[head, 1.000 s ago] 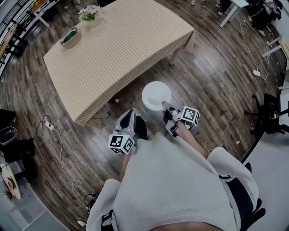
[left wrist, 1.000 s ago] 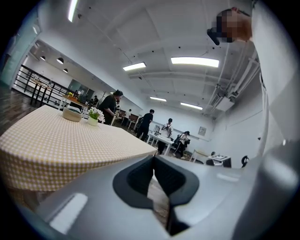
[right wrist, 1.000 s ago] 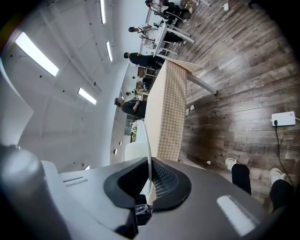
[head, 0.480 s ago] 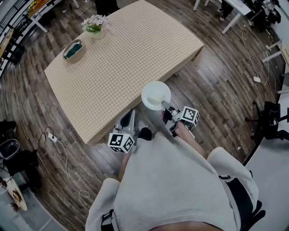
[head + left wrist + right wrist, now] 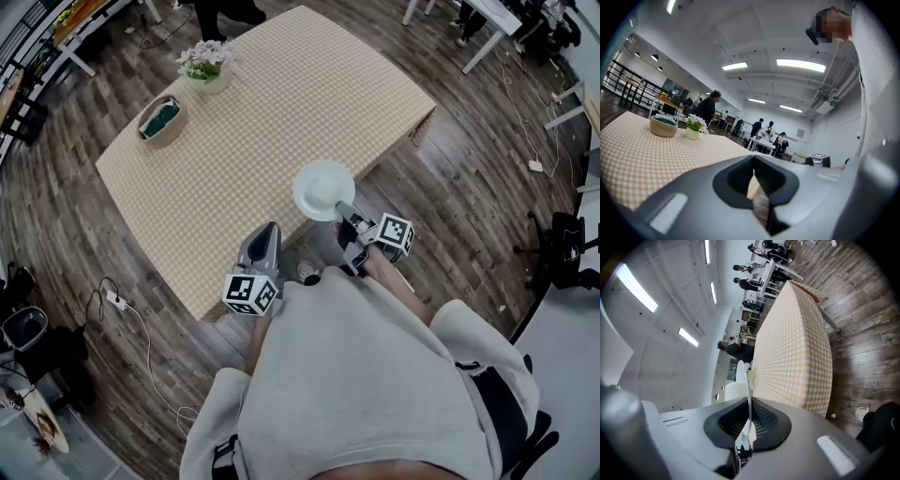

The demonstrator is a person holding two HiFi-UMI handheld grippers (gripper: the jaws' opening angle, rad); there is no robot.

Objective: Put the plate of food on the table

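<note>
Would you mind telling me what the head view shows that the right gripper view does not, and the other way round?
Only the head view: the left gripper, a basket at the table's far end, and the person's grey top.
Only the right gripper view: the jaws clamped on the rim of the plate, seen edge-on, plus ceiling lights and people at distant desks.
Both: the white plate, the right gripper holding it, the checked table and the wooden floor.
</note>
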